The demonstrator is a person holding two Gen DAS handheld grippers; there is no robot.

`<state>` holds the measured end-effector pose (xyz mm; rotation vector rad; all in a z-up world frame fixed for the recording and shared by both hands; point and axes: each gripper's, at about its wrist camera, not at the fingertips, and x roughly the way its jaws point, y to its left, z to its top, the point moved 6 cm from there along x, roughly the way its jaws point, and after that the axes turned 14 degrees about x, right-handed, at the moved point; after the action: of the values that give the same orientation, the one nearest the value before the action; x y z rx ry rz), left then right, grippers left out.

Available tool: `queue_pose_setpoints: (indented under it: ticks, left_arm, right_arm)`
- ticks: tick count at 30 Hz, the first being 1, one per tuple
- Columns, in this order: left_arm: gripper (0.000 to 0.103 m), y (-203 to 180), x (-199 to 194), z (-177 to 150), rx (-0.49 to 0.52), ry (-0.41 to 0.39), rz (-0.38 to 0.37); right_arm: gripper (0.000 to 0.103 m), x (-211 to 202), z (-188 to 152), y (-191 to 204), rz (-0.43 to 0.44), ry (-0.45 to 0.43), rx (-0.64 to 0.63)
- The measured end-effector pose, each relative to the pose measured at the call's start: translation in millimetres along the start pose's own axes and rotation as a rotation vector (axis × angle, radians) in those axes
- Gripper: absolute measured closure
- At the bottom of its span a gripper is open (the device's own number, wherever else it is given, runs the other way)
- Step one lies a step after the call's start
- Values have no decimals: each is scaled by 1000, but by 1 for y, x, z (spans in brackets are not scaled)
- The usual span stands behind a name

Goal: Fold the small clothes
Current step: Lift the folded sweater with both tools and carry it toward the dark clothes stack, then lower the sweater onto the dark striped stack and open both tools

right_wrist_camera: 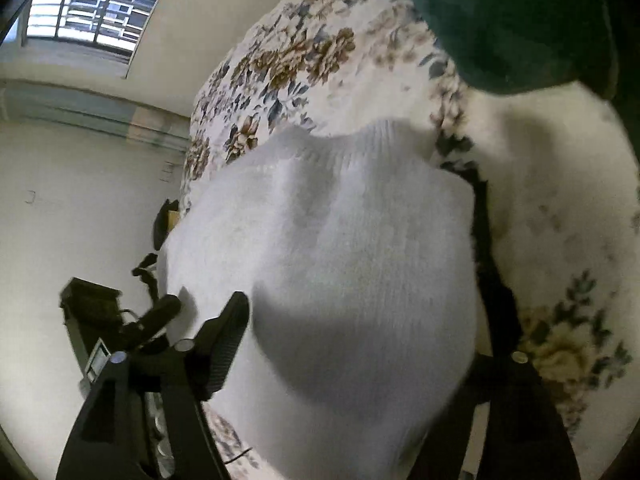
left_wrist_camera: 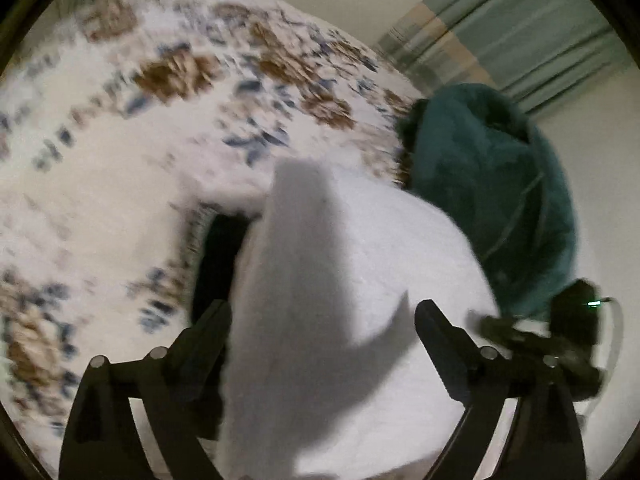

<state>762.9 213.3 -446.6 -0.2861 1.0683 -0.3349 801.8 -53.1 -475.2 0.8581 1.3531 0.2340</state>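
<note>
Mid-fold: a white knitted garment (left_wrist_camera: 344, 300) hangs above the floral bedspread (left_wrist_camera: 120, 184), lying between the parted fingers of the left gripper (left_wrist_camera: 324, 320) and right gripper (right_wrist_camera: 360, 332), grasp indiscernible; next, probably, laying it flat.

Both wrist views sit close above white knit garment (left_wrist_camera: 340, 280) (right_wrist_camera: 320, 248), facing along fingers; shared: floral bedspread (left_wrist_camera: 120, 160) (right_wrist_camera: 280, 60), green cloth (left_wrist_camera: 480, 168) (right_wrist_camera: 500, 20).
</note>
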Motion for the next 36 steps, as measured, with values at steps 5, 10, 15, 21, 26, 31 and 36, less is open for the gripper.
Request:
queue_pose_setpoints:
  ticks: [5,10,15,21,26,31,36]
  left_arm:
    - [6,-8,-8,-2,90,-2,170]
    - [6,-27,-30,-17,166,-38,327]
    - [6,-34,-30,-48,147,-4,329]
    - [6,-36,-11,-65,117,57,315]
    - [5,-38,5,-65,136,73,319]
    - [5,-38,9,-61,144,65,291]
    - [5,-34,12,-62,135,47,204]
  right_arm:
    - [17,-25,-10,-1,-148,-134,-68]
    - [4,-60,-29,5,-405,-341,-183]
    - [0,-97,-81,19,-564,-503,-314]
    - [0,-72,-96,-20,-493,-319,-154]
    - [0,-46,-92,-44,-306,-204,-58]
    - [0,-58,-88,-121,-36,-172,164]
    - [0,-7,-67,-171,209,-16,284]
